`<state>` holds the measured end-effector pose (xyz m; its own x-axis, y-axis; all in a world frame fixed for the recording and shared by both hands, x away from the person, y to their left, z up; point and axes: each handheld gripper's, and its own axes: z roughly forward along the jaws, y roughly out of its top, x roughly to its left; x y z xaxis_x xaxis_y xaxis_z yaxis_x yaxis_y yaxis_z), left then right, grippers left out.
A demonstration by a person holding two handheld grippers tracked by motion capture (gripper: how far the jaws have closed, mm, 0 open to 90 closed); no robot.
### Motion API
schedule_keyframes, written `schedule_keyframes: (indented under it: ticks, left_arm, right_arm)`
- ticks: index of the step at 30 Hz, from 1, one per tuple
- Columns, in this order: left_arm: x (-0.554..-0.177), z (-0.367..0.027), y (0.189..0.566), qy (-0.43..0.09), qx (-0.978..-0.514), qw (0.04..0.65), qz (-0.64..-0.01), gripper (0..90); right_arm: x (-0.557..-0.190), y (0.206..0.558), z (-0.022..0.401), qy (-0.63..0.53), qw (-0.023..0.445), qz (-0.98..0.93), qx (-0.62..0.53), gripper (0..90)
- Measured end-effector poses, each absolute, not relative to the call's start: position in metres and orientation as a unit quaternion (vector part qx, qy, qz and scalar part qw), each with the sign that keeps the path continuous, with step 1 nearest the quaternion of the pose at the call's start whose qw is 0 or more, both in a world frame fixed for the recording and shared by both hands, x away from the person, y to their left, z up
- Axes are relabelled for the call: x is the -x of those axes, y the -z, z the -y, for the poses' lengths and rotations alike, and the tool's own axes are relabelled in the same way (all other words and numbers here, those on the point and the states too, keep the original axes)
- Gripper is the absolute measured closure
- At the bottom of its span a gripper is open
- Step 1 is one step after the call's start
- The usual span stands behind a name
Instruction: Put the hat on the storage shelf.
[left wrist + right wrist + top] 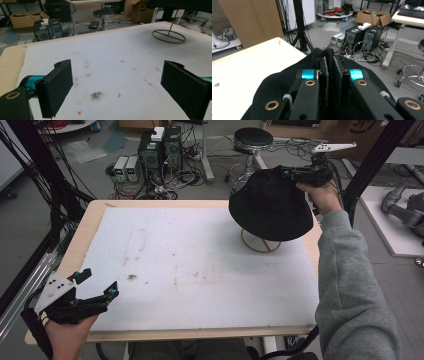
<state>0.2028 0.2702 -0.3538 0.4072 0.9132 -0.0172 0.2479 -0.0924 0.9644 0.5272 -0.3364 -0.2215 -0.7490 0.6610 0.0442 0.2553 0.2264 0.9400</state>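
Two claws here, and only one is doing any work. Nearest the person, the left claw [97, 282] sits at the near left corner of the table [70, 250], jaws spread wide with nothing between them, just stained white mat showing through the gap. It's well apart from everything that matters, pointing across the table toward the stand.

Farther out, at the far right, is the wooden stand [260, 242]: a ring base flat on the mat with a thin post going straight up. The black hat [270, 205] is over the top of that post, brim drooping all round, so the base peeks out underneath.

The right claw [290, 171] has the hat pinched at its far right edge, jaws closed tight on a fold of the fabric, you can see the cloth squeezed up between the pads [327, 75] in the right gripper view.

So the thing to watch, I reckon: the post runs vertical and the hat's crown has to stay centred on it. I can't tell if the hat is fully seated on the post yet.
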Motion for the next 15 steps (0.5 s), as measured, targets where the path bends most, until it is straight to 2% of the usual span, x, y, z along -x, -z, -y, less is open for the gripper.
schedule_keyframes:
  ticks: [2, 6, 8, 11, 15]
  left_arm:
    - [-0.2030, -0.2697, 0.3539, -0.324, -0.665, 0.512, -0.437, 11.0]
    - [-0.2033, -0.2686, 0.3539, -0.323, -0.666, 0.512, -0.435, 11.0]
    - [-0.2034, -0.2684, 0.3537, -0.323, -0.667, 0.513, -0.434, 11.0]
    - [-0.2036, -0.2680, 0.3534, -0.323, -0.666, 0.514, -0.434, 11.0]
    - [-0.2044, -0.2667, 0.3528, -0.323, -0.667, 0.515, -0.430, 11.0]
  right_arm:
    - [-0.5266, 0.2217, 0.3362, -0.544, 0.187, -0.759, -0.305, 82.9]
    - [-0.5260, 0.2223, 0.3344, -0.538, 0.186, -0.762, -0.308, 70.8]
    - [-0.5253, 0.2225, 0.3333, -0.534, 0.189, -0.764, -0.310, 68.0]
    - [-0.5227, 0.2212, 0.3323, -0.533, 0.197, -0.759, -0.318, 52.0]
    - [-0.5186, 0.2178, 0.3334, -0.534, 0.204, -0.752, -0.328, 36.1]
